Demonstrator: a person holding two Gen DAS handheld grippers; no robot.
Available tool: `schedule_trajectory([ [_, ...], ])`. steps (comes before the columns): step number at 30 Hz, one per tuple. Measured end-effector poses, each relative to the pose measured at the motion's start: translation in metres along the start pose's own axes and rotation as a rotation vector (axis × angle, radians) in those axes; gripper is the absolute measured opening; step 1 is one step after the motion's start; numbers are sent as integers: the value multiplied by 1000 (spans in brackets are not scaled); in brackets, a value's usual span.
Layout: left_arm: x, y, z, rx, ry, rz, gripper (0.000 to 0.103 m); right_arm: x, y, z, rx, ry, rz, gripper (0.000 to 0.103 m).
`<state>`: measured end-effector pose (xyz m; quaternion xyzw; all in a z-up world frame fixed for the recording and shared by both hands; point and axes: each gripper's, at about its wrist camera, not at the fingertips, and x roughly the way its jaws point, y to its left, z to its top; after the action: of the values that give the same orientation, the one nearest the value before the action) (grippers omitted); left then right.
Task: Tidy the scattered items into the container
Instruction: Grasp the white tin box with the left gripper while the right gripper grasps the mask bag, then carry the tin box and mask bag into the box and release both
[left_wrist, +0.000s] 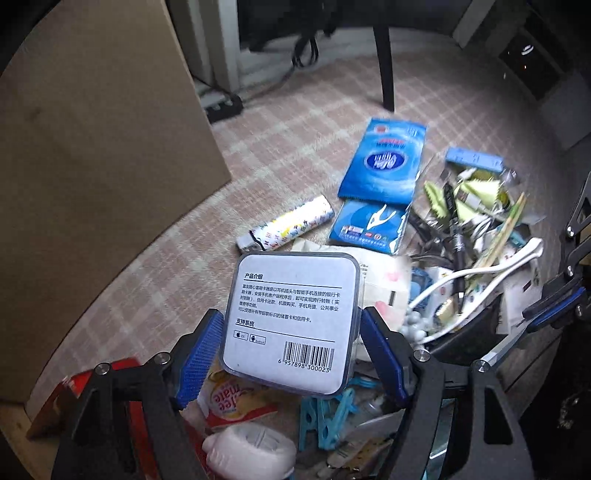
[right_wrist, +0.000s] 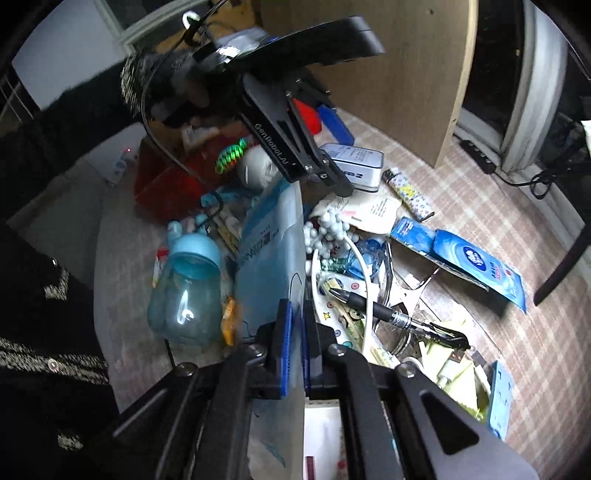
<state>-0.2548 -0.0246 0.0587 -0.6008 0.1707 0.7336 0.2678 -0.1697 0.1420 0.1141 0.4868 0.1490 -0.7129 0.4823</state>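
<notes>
My left gripper (left_wrist: 291, 343) is shut on a square clear box with a white barcode label (left_wrist: 291, 317), held above the clutter. In the right wrist view the same box (right_wrist: 356, 162) sits in that gripper (right_wrist: 343, 155). My right gripper (right_wrist: 294, 343) is shut on the edge of a translucent blue plastic pouch (right_wrist: 269, 251) that stands up over the pile. A red box (right_wrist: 166, 184) lies behind the pouch, and its corner (left_wrist: 74, 391) shows at the lower left. Several loose items cover the checked floor: a patterned lighter (left_wrist: 291, 225), blue wipe packs (left_wrist: 384, 162), a black pen (right_wrist: 384, 312) and a white cable (left_wrist: 480, 269).
A tall brown board (left_wrist: 92, 147) stands on the left. A dark chair leg (left_wrist: 384, 62) and a power strip (left_wrist: 225, 105) are further back. A teal bottle (right_wrist: 188, 295) lies left of the pouch. Blue clothes pegs (left_wrist: 325, 417) and a white round tub (left_wrist: 251, 446) lie below the left gripper.
</notes>
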Motion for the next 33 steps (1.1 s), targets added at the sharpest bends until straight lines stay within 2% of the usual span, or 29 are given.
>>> schedule_trajectory([
  [5,-48,10,9,-15,-78,27,74,-23,5,4,29,-69,-34,2],
  [9,-67,24,7,-46,-128,53,74,-43,12,8,49,-118,-83,2],
  [13,-104,40,-12,-93,-178,82,74,-59,15,15,49,-158,-137,2],
  [14,-113,43,-19,-105,-189,92,74,-62,16,18,48,-169,-152,1],
  [22,-181,76,-96,-225,-282,176,74,-68,48,72,94,-295,-103,1],
  [28,-211,96,-167,-307,-304,220,74,-71,73,113,128,-390,-64,1],
  [33,-236,107,-222,-359,-337,240,74,-48,110,145,145,-399,-25,1],
])
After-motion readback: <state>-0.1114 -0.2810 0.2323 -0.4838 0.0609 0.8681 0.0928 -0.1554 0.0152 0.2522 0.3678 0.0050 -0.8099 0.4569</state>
